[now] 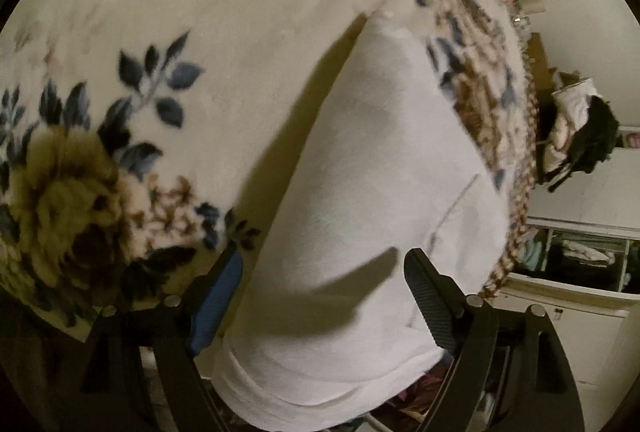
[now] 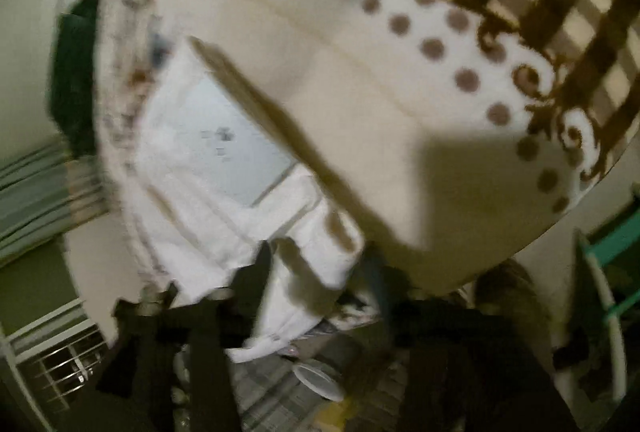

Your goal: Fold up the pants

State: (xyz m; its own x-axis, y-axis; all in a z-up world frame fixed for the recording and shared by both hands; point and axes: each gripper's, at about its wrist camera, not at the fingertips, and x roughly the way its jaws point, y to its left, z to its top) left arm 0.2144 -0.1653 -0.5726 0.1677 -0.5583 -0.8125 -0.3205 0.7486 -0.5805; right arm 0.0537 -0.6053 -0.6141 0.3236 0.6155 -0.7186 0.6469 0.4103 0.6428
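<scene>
White pants [image 1: 372, 192] lie lengthwise on a floral blanket [image 1: 120, 80], one end hanging over the near edge. My left gripper [image 1: 320, 288] is open, its fingers [image 1: 428, 296] spread on either side of the near end of the cloth, just above it. In the blurred right wrist view the white pants [image 2: 212, 160] lie by the blanket's left edge, waistband end nearest. My right gripper [image 2: 316, 268] has its fingers [image 2: 260, 272] on either side of that end; the blur hides whether they pinch it.
A cream dotted and checked blanket [image 2: 400, 32] covers the bed. White shelves with clothes [image 1: 580, 252] stand to the right of the bed. A white bowl [image 2: 320, 378] and clutter lie on the floor below. A dark object [image 2: 76, 72] sits at the far left.
</scene>
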